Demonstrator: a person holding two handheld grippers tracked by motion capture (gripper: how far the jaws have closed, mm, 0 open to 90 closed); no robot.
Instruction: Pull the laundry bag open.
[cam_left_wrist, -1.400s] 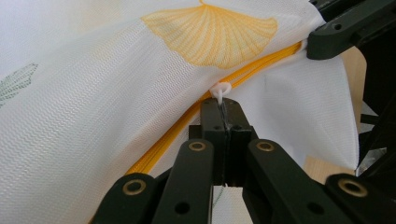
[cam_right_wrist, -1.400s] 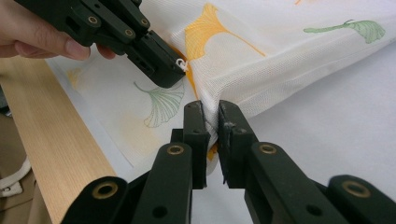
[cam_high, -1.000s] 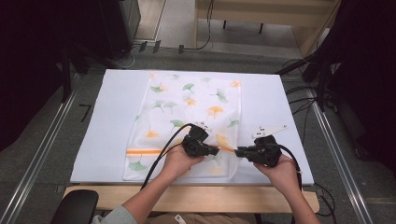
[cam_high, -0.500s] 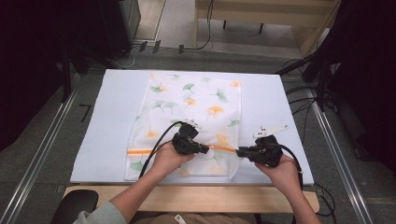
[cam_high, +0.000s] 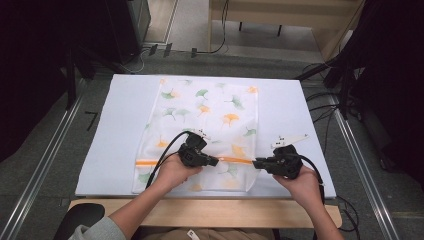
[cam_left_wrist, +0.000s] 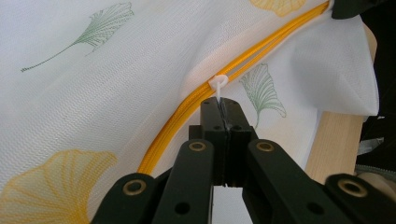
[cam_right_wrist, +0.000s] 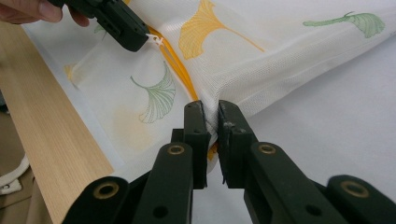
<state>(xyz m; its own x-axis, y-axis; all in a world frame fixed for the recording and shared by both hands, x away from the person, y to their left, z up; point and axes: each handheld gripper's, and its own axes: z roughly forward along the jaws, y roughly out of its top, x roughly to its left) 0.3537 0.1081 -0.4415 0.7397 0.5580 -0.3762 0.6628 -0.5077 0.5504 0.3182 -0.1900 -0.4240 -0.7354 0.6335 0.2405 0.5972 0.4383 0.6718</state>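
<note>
Mesh laundry bag (cam_high: 207, 120): fine white netting, flat and rectangular, printed with fan-shaped ginkgo leaves in green and orange. It lies lengthwise on the middle of the table, its near end close to the near edge.

Zipper (cam_left_wrist: 187, 114): orange, two parallel rows of small teeth, running left to right across the bag's near end. It carries a small white plastic zipper pull (cam_left_wrist: 218, 84) with a looped top.

White sheet (cam_high: 115, 130): smooth, matte covering under the bag, with a pale wooden table edge (cam_high: 210, 212) showing at the near side.

Left gripper (cam_high: 214, 162): black, jointed jaws with brass-coloured rivets, pressed fully together on the tab of the zipper pull, midway along the zipper.

Right gripper (cam_high: 256, 163): same build, jaws pinched on a bunched fold of mesh at the bag's right edge, at the zipper's end, lifting the netting into a small ridge.

Change from a second earlier: the left gripper has shifted leftward along the orange line, away from the right gripper, which has kept its place; the gap between the two is wider.
</note>
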